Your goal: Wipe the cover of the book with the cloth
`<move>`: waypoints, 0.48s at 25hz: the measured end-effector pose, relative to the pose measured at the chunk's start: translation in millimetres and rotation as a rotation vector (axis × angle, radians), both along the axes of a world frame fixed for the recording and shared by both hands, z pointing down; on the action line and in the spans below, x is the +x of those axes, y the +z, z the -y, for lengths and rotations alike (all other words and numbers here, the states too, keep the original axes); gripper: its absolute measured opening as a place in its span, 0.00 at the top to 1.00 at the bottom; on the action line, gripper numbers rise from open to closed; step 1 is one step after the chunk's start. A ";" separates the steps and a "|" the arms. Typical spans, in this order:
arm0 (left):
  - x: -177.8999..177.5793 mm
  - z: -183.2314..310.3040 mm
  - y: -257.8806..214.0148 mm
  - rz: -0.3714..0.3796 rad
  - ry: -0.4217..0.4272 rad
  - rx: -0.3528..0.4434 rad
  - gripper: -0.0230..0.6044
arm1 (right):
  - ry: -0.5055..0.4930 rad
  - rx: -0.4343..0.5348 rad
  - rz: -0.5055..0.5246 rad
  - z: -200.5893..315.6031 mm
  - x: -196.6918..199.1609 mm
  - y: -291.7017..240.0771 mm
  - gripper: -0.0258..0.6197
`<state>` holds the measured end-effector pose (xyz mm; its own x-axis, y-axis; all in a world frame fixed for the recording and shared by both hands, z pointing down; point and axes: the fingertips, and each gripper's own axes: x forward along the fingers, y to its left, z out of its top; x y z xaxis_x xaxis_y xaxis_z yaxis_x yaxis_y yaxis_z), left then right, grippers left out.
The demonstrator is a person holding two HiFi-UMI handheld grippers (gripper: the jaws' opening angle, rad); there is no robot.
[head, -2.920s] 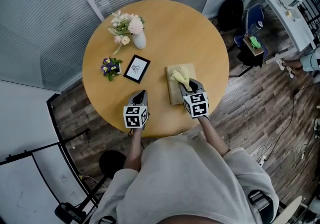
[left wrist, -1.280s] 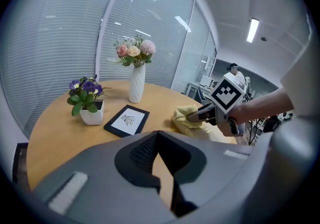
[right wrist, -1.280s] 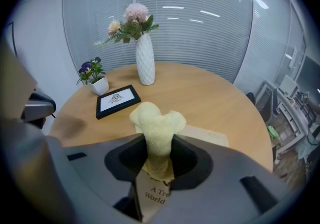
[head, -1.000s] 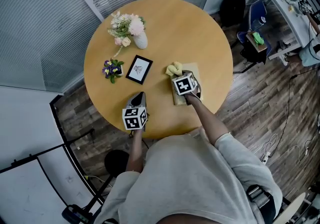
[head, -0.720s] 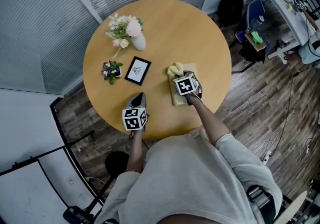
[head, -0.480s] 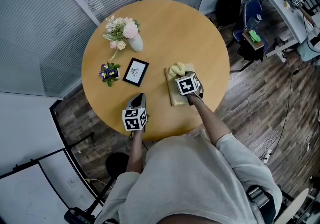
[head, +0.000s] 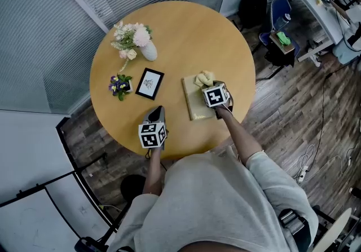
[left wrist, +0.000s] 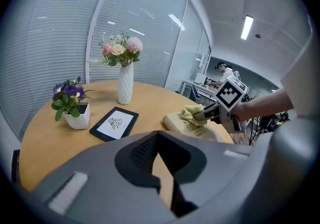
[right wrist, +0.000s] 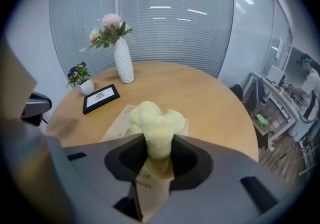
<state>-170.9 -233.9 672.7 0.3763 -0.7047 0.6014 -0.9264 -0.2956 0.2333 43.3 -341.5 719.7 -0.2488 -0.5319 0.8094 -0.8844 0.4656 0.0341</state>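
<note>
On the book (head: 193,109), the right tool (head: 210,84) grips the cloth (head: 203,78); left tool (head: 158,110) is closed, vase (head: 149,51) holds flowers (head: 127,35).

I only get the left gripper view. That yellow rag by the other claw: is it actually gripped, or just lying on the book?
Observer: Gripped. The right gripper view shows the cloth pinched between the jaws of the right claw, its bunched end poking out ahead.
Operator: Whereabouts is it sitting?
Observer: From the head view, at the far end of the book; the near part lies bare.
Operator: And where's my own claw?
Observer: The head view puts the left claw over the near side of the table, left of the book and clear of it.
</note>
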 end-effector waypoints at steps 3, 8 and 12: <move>3.1 1.0 0.2 0.002 0.007 -0.001 0.95 | 0.013 0.001 0.000 0.5 9.1 0.8 0.77; 7.5 4.3 -2.0 0.005 0.014 0.001 0.95 | 0.032 -0.003 -0.003 1.4 23.9 2.2 0.77; 11.4 7.0 -3.0 0.008 0.024 0.004 0.95 | 0.049 0.001 -0.009 2.3 34.7 0.3 0.77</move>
<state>-159.6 -241.0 669.7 0.3885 -0.6975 0.6021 -0.9208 -0.3189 0.2246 78.0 -343.8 720.0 -0.2155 -0.5441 0.8109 -0.9057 0.4218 0.0423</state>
